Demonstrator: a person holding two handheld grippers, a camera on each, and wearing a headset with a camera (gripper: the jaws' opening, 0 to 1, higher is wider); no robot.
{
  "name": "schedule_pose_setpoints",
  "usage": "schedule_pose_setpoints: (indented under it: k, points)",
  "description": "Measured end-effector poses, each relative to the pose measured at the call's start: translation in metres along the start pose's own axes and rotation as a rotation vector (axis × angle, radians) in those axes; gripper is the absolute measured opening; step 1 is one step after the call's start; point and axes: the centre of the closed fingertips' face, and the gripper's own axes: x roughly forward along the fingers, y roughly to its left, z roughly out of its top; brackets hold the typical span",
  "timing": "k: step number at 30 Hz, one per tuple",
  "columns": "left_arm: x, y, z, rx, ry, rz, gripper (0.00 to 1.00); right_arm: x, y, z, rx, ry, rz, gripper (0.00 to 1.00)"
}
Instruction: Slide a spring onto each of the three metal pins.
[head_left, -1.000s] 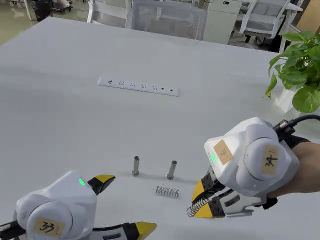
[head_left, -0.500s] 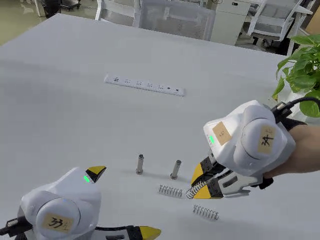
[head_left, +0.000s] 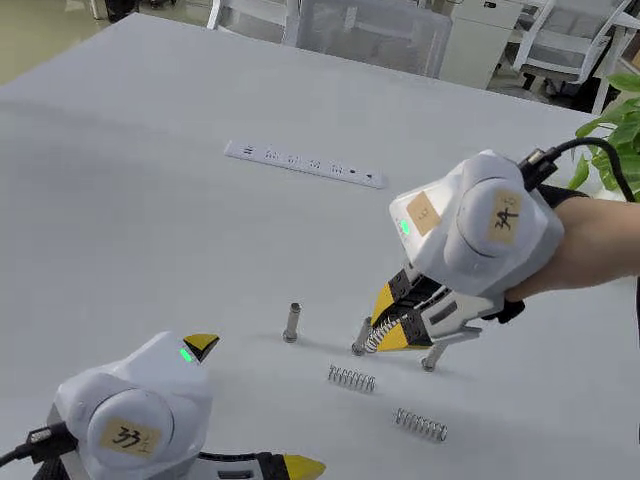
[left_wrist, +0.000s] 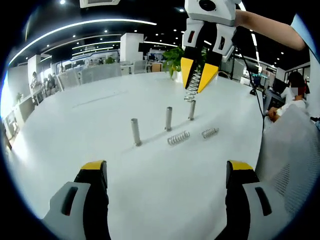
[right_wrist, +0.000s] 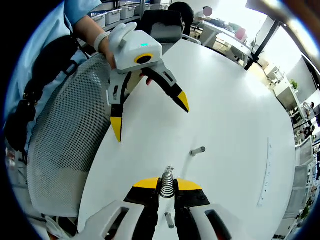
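Power strip (head_left: 305, 163) lies on table (head_left: 130, 200); leafy plant (head_left: 622, 128) right.

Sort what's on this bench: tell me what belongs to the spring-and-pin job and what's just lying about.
Job:
left pin, middle pin, right pin
held spring, clamped in the right gripper
nearer loose spring, farther loose spring

Lying about:
power strip
plant
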Motion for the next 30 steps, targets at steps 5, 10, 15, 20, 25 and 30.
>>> schedule_pose_setpoints:
  k: [5,10,15,20,25,30]
  points:
    - [-0.001,0.003,-0.006,-0.011,0.012,0.001,0.98,0.004,-0.012,0.006,-0.022,0.011,0.009,0.08]
    - [-0.002,0.003,-0.01,-0.021,0.021,-0.004,0.99,0.007,-0.025,0.012,-0.044,0.02,0.01,0.08]
    - [-0.003,0.007,-0.01,-0.044,0.014,0.002,0.98,0.011,-0.036,0.019,-0.069,0.024,0.01,0.08]
    - [-0.003,0.007,-0.01,-0.048,0.014,0.001,0.98,0.015,-0.047,0.027,-0.094,0.026,0.015,0.08]
    - [-0.003,0.007,-0.01,-0.06,0.011,0.007,0.98,0.021,-0.056,0.033,-0.118,0.038,0.031,0.08]
    - [-0.003,0.006,-0.009,-0.076,0.003,0.01,0.97,0.03,-0.064,0.032,-0.135,0.059,0.048,0.08]
